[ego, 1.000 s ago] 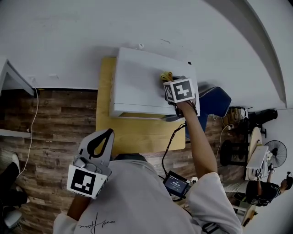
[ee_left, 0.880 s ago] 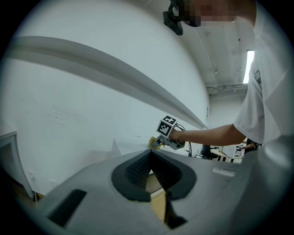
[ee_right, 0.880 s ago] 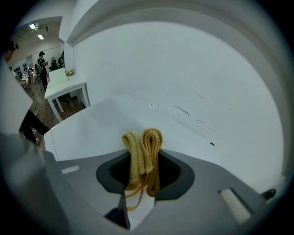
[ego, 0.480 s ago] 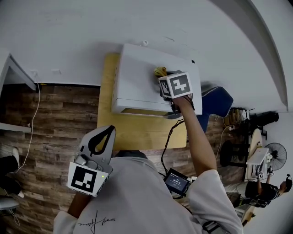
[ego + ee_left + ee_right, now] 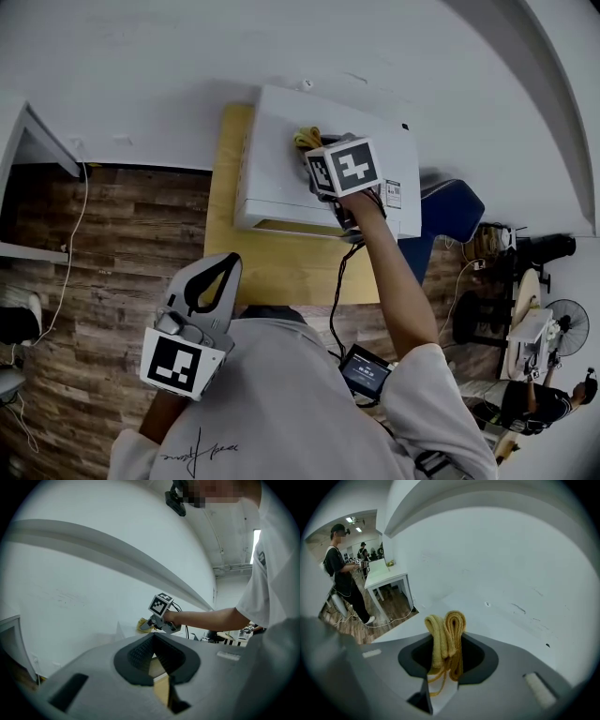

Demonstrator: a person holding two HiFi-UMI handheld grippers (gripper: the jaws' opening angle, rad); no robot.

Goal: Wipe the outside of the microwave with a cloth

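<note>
I'm sliding the right gripper (image 5: 317, 155) leftward across the microwave (image 5: 272, 192) top, jaws pinching the yellow cloth (image 5: 305, 139) bunched ahead of them, so wiping is advancing. The left gripper (image 5: 223, 265) is idling, jaws together, empty.

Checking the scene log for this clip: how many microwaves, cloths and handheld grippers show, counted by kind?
microwave: 1
yellow cloth: 1
grippers: 2 (left gripper, right gripper)
Total: 4
</note>
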